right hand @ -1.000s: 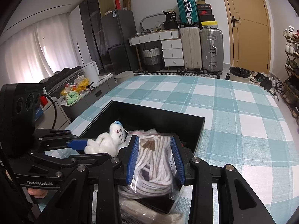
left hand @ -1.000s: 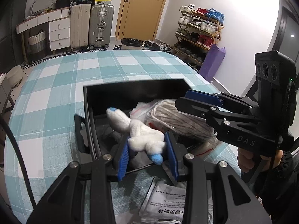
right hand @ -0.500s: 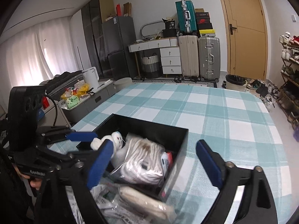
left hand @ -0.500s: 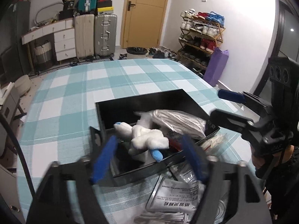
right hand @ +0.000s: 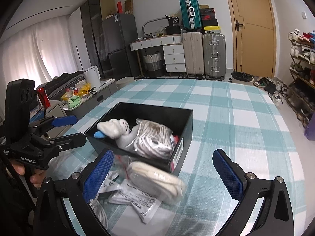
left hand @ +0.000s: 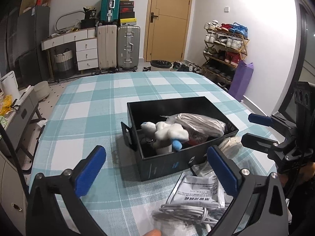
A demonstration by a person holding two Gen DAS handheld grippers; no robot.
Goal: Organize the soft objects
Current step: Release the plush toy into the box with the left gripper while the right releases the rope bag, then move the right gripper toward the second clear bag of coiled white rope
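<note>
The black box (left hand: 189, 157) sits on the checked table (left hand: 88, 118), holding the white plush toy (left hand: 167, 131) and, beside it, the bagged rope (right hand: 155, 139). Both the left claw (left hand: 157, 169) and right claw (right hand: 163, 171) have just been opening; each stands spread and empty, near the box.

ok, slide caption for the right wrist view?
Plush toy and bagged rope in black box, right tool open.
</note>
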